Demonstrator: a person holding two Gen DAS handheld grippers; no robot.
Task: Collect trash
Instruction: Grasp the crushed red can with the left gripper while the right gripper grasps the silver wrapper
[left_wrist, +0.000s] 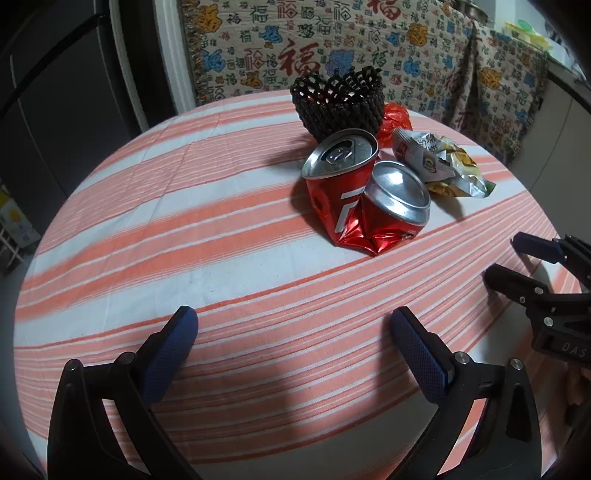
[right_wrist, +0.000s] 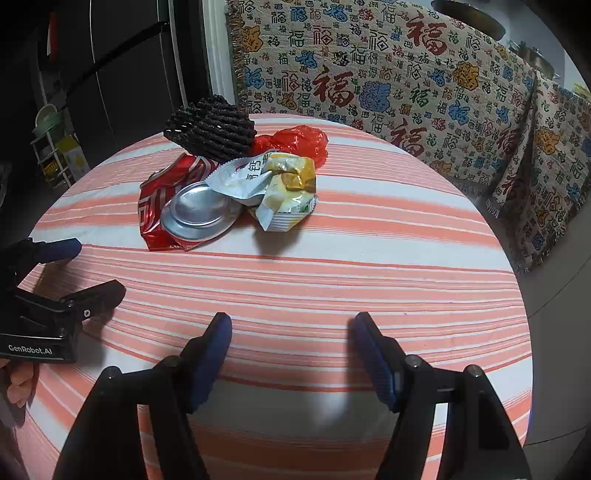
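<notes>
You are holding the left gripper (left_wrist: 293, 325) with its blue-padded fingers (left_wrist: 173, 347) spread as wide as they go, nothing between them, hovering over bare striped cloth. The right gripper (right_wrist: 291, 330) is also released: its fingers (right_wrist: 212, 354) are standing apart with only cloth showing in the gap, and nothing is being grasped. Each gripper is showing at the edge of the other's view, the two sitting side by side over the near part of the table and both angling down toward it.

Beyond the fingertips, the trash is sitting in one cluster toward the far side of the round table, well apart from both grippers. Nearest is a crushed red can (left_wrist: 354, 195), bent double so that its pull-tab top and its bare metal base are both facing up. Touching it on the right is a crumpled snack wrapper (right_wrist: 280, 184), silver and yellow with printed characters. Behind those two, a black foam net sleeve (left_wrist: 338, 103) is standing with its open mouth up, and a red plastic bag (right_wrist: 299, 142) is lying bunched just beside it, behind the wrapper.

The whole pile is resting on the orange-and-white striped tablecloth (left_wrist: 166, 229). Past the table's far edge, a patterned throw (right_wrist: 388, 74) printed with red characters is hanging over furniture.
</notes>
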